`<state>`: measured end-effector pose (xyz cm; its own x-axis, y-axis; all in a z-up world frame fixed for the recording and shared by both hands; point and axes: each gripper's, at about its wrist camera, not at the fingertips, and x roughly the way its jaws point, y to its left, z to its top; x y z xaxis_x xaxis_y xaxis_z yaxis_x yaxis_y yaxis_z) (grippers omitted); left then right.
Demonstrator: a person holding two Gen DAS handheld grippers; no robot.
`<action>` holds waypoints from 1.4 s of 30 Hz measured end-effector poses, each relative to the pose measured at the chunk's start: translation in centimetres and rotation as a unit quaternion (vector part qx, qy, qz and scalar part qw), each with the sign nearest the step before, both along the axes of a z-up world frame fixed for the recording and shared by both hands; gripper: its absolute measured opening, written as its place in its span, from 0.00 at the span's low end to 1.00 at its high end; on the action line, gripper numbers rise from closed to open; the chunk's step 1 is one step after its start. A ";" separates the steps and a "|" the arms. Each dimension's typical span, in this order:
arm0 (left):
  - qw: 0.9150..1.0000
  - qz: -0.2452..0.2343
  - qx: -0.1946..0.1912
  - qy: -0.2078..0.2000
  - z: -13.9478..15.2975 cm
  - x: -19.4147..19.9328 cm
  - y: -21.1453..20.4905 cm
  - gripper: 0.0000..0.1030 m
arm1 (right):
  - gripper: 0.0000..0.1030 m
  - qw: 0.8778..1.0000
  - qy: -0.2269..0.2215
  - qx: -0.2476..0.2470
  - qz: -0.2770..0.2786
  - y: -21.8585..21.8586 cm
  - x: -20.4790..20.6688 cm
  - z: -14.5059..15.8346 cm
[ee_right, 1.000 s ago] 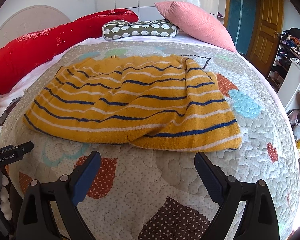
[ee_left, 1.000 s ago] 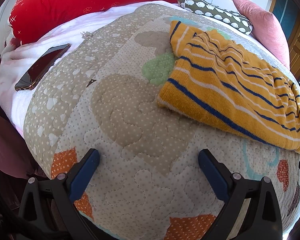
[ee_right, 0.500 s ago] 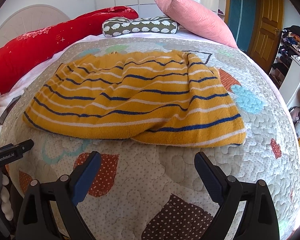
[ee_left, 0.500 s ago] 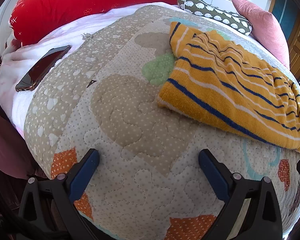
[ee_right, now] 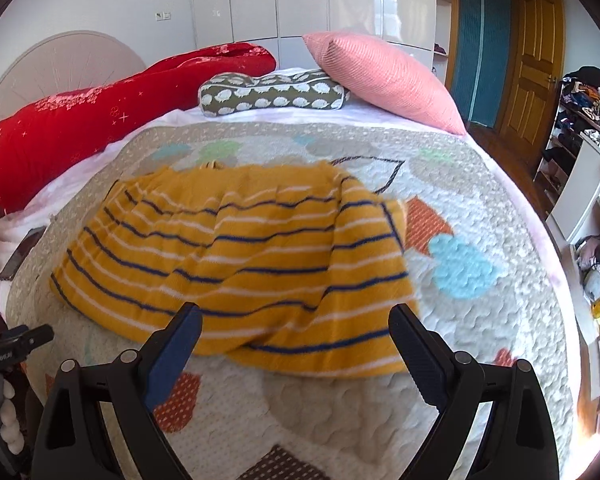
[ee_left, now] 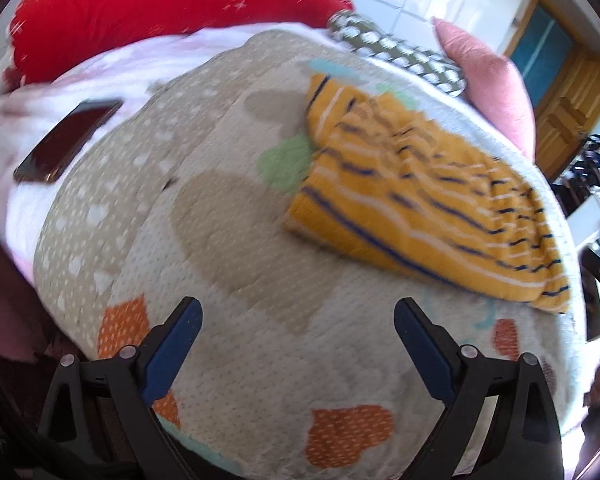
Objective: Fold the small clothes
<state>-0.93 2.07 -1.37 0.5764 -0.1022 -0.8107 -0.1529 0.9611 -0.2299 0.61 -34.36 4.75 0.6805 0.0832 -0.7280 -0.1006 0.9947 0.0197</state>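
While the sweater point(ee_right: 236, 256) lies flat on the quilt point(ee_right: 480, 200), the left gripper point(ee_left: 296, 316) and right gripper point(ee_right: 294, 320) hover with jaws wide apart, holding nothing.

This is looking like a home bedroom. A bed with a patchwork quilt point(ee_right: 480, 184) is lying ahead of the claw, pillows point(ee_right: 384, 76) are resting at its far end, and a wooden door point(ee_right: 538, 68) is standing far right.
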 end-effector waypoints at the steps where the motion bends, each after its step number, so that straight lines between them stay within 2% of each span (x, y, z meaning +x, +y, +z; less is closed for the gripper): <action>1: 1.000 -0.011 0.003 -0.011 0.8 0.6 -0.3 0.94 | 0.93 1.000 -0.003 0.001 -0.003 -0.8 1.1 0.3; 4: 0.999 -0.037 0.003 -0.031 2.9 3.7 -1.2 0.94 | 0.90 1.000 -0.002 -0.018 -0.015 -2.0 4.9 0.1; 5: 0.998 -0.055 -0.005 -0.034 3.5 5.2 -1.5 0.94 | 0.88 1.000 0.004 -0.025 -0.013 -2.1 6.2 -0.2; 7: 0.996 -0.082 -0.008 -0.027 4.0 8.8 -2.5 0.94 | 0.76 0.999 0.017 -0.034 0.000 -2.0 8.8 -0.8; 8: 0.995 -0.094 -0.006 -0.023 4.0 10.7 -3.0 0.94 | 0.75 0.999 0.025 -0.035 0.008 -1.8 10.0 -1.2; 11: 0.992 -0.123 0.012 -0.004 3.0 16.5 -4.7 0.94 | 0.75 0.998 0.053 -0.015 0.029 -1.0 13.6 -2.5; 14: 0.988 -0.148 0.003 0.036 0.7 21.8 -5.8 0.92 | 0.75 0.996 0.078 0.001 0.052 0.4 16.5 -3.9; 17: 0.984 -0.165 0.027 0.065 -1.4 25.1 -7.2 0.79 | 0.75 0.993 0.098 -0.004 0.069 1.8 18.6 -5.7; 18: 0.982 -0.171 0.039 0.077 -2.0 25.8 -7.8 0.63 | 0.70 0.991 0.107 -0.007 0.074 2.3 19.2 -6.3; 19: 0.980 -0.176 0.046 0.084 -2.4 26.0 -8.2 0.50 | 0.44 0.991 0.111 -0.009 0.079 2.6 19.6 -6.8; 20: 0.980 -0.175 0.053 0.079 -2.1 26.0 -8.5 0.44 | 0.27 0.990 0.113 -0.008 0.085 2.8 20.0 -7.1; 21: 0.980 -0.178 0.045 0.072 -1.6 25.7 -8.7 0.20 | 0.14 0.990 0.113 -0.004 0.084 2.9 20.1 -7.0; 22: 0.981 -0.176 0.036 0.068 -1.0 25.5 -8.6 0.12 | 0.08 0.991 0.110 0.006 0.078 2.8 20.2 -6.5; 26: 0.986 -0.165 0.018 0.033 1.8 22.9 -8.0 0.10 | 0.06 0.994 0.082 0.051 0.059 1.3 19.0 -3.7; 29: 0.987 -0.164 0.005 0.000 4.6 19.4 -7.5 0.10 | 0.06 0.995 0.053 0.069 0.058 0.7 16.2 -0.7; 31: 0.986 -0.166 -0.012 -0.026 6.5 16.3 -6.9 0.10 | 0.06 0.994 0.030 0.078 0.067 0.5 13.3 1.4; 35: 0.982 -0.168 -0.044 -0.074 9.2 7.5 -5.4 0.10 | 0.06 0.990 -0.008 0.102 0.101 0.4 5.0 4.7; 38: 0.980 -0.165 -0.065 -0.090 9.2 0.2 -3.6 0.10 | 0.06 0.983 -0.015 0.125 0.132 0.4 -2.8 5.2; 40: 0.981 -0.160 -0.072 -0.085 8.2 -3.5 -2.6 0.12 | 0.06 0.978 -0.001 0.140 0.156 0.5 -7.8 4.5; 42: 0.985 -0.153 -0.045 -0.065 6.4 -6.5 -1.9 0.20 | 0.07 0.971 0.031 0.153 0.183 0.6 -11.7 2.9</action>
<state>-7.45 0.12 5.00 0.6059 -0.3549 -0.7119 0.1774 0.9327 -0.3140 -11.11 -33.77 7.64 0.5202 0.5293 -0.6702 -0.4345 0.8397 0.3258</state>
